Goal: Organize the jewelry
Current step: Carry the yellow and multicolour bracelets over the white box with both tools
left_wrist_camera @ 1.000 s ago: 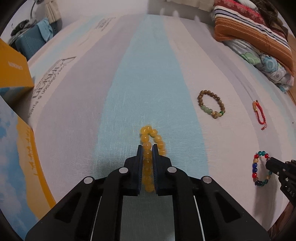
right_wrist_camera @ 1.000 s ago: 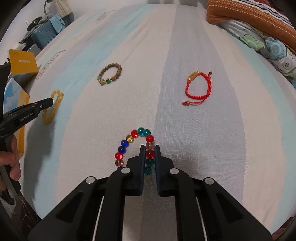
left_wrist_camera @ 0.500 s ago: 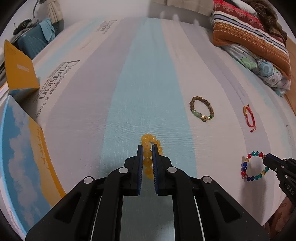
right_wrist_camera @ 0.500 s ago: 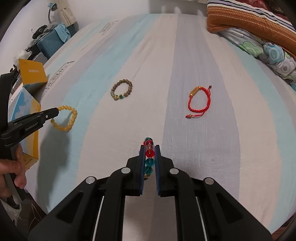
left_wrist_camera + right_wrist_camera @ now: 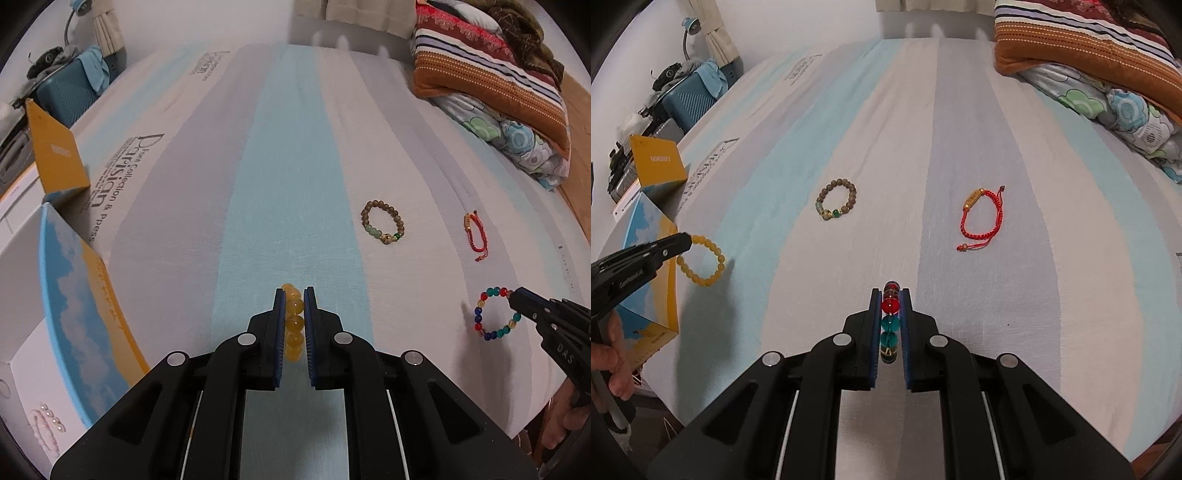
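My left gripper (image 5: pixel 293 295) is shut on a yellow bead bracelet (image 5: pixel 294 323) and holds it above the striped bed sheet; the bracelet hangs from it in the right wrist view (image 5: pixel 701 264). My right gripper (image 5: pixel 890 295) is shut on a multicoloured bead bracelet (image 5: pixel 890 321), lifted off the sheet; it also shows in the left wrist view (image 5: pixel 496 314). A brown bead bracelet (image 5: pixel 383 222) and a red cord bracelet (image 5: pixel 475 236) lie flat on the sheet ahead.
An open box with a blue and yellow lid (image 5: pixel 74 306) stands at the bed's left edge; a pink bracelet (image 5: pixel 46 430) lies in it. Folded blankets (image 5: pixel 491 70) are piled at the far right. A teal case (image 5: pixel 70 92) stands beyond the bed.
Both grippers have risen and pulled back from the sheet, each carrying its bracelet. The bracelets now hang clear of the bed. The box has come closer on the left.
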{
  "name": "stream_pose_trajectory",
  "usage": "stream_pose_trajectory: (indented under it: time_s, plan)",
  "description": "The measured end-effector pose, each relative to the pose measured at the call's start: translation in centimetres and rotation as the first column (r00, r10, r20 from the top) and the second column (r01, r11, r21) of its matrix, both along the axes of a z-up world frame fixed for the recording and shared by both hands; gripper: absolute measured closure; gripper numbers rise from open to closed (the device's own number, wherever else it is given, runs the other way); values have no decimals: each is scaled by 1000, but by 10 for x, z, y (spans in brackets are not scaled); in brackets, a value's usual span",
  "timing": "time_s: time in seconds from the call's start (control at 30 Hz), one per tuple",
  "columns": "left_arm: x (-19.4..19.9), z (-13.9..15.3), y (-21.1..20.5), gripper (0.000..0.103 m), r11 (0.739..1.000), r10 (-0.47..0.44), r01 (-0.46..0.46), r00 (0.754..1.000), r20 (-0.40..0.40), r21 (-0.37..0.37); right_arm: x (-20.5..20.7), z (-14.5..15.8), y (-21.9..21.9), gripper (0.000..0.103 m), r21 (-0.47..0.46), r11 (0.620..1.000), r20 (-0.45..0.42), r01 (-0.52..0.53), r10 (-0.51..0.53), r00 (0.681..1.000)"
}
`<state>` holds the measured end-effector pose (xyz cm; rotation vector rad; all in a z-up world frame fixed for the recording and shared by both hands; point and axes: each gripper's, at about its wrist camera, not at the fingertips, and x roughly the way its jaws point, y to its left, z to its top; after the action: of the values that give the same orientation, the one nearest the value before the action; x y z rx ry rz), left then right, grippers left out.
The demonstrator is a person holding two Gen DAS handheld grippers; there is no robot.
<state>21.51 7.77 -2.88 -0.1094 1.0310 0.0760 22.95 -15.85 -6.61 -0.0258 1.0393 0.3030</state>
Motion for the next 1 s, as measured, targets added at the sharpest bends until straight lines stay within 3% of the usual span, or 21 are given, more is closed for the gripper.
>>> stream_pose_trajectory:
  time_s: [0.47,1.0]
  plan:
    - [-33,42,12,94,1000,-8,9,999,39,-10,-6,25,15,94,9,1000,40,18,-18,999]
    - [-83,102,72,94,999,50,-49,992,120,-4,-23,61,86,94,4,999,90,-40,40,995]
